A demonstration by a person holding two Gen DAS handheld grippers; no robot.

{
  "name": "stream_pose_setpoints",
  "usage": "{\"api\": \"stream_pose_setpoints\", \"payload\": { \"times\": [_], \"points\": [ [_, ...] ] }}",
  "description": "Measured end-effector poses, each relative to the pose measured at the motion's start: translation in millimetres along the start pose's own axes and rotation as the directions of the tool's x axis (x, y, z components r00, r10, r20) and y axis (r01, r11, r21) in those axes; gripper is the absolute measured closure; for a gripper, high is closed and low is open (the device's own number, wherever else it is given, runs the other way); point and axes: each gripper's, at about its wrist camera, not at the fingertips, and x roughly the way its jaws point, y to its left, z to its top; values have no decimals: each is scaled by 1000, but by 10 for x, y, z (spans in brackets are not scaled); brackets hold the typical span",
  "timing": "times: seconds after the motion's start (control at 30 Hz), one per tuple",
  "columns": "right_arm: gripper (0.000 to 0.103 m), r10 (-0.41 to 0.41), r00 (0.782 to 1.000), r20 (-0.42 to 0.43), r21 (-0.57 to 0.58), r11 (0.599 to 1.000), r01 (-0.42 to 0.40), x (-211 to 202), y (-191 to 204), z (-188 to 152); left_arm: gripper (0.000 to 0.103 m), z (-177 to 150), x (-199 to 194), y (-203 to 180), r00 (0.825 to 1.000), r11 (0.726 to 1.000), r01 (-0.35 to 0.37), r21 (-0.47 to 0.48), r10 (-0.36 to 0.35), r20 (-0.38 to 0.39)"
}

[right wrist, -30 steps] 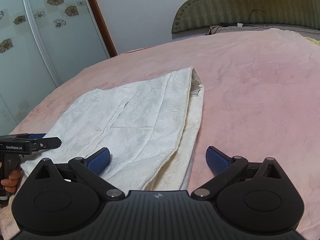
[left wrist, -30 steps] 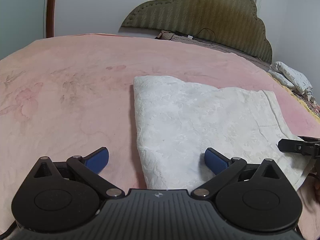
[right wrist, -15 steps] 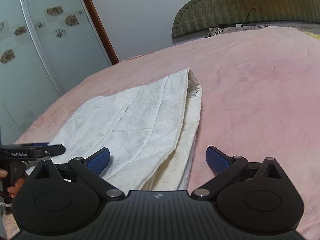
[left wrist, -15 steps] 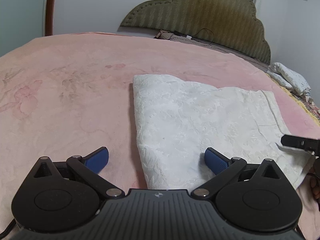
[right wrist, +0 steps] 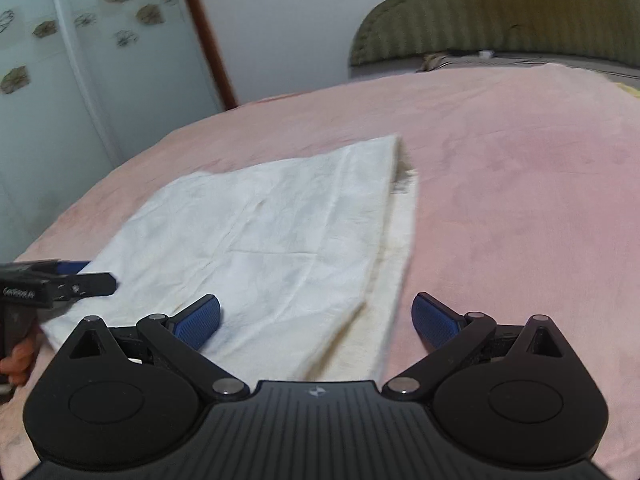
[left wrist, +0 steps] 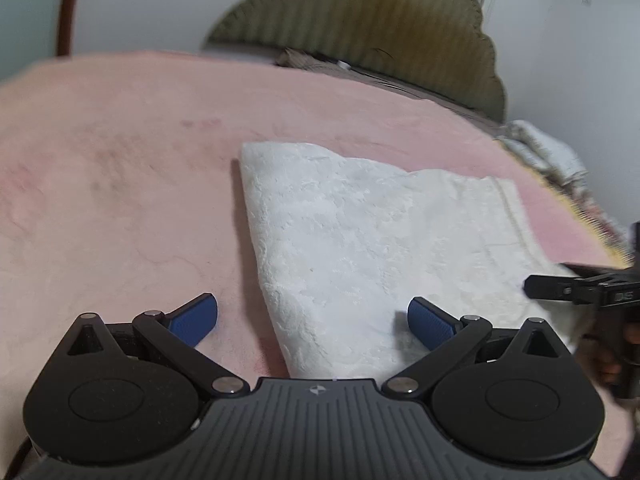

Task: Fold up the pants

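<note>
White folded pants lie flat on the pink bed, also spread across the right wrist view as pants. My left gripper is open, its blue pads straddling the near left edge of the pants, nothing held. My right gripper is open over the near right edge, where the cream lower layer shows beside the top layer. Each gripper appears in the other's view: the right gripper at the right edge, the left gripper at the left edge, each with a hand on its handle.
A pink bedspread covers the bed on all sides of the pants. An olive padded headboard stands at the far end. Patterned white cloth lies at the bed's right edge. Glass wardrobe doors stand to the left.
Both grippers have pulled back and tipped slightly, so the pants sit a little farther off and lower in view. Both stay open. The pants have not moved.
</note>
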Motion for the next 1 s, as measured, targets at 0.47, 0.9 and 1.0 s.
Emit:
{"api": "stream_pose_setpoints", "payload": {
  "times": [0.47,0.9,1.0],
  "points": [
    [0,434,897,-80,208,888,-411,465,-513,403,1,368,487,455,914,898,386,-211,-403,-47],
    [81,287,958,-18,203,939,-277,303,-378,335,86,265,238,194,971,968,234,-90,-228,71],
    [82,280,960,22,152,948,-280,186,-206,432,91,269,91,119,964,971,235,-47,-227,138]
  ]
}}
